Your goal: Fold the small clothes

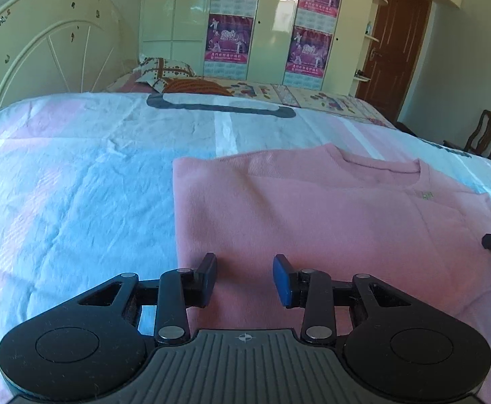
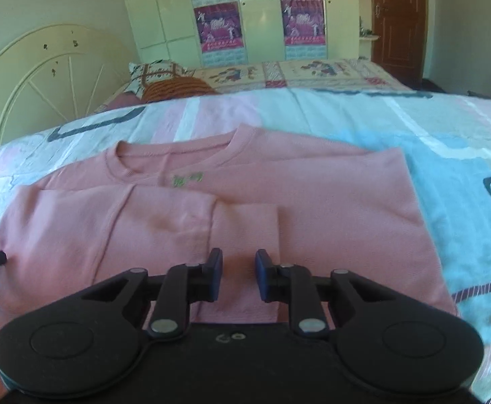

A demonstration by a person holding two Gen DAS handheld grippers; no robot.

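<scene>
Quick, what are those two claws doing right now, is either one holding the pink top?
Left claw: open, holding nothing, above the pink top.
Right claw: open, narrower gap, holding nothing.

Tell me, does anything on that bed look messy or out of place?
Nothing stands out. The pink knitted sweater lies flat on the pale blue and pink bedsheet, its sleeves folded across the front. Both grippers hover open above it, holding nothing.

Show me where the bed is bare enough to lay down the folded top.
Bare sheet lies between the pink top and the headboard; more sheet lies past the top's other edge. The pillows crowd the far end.
</scene>
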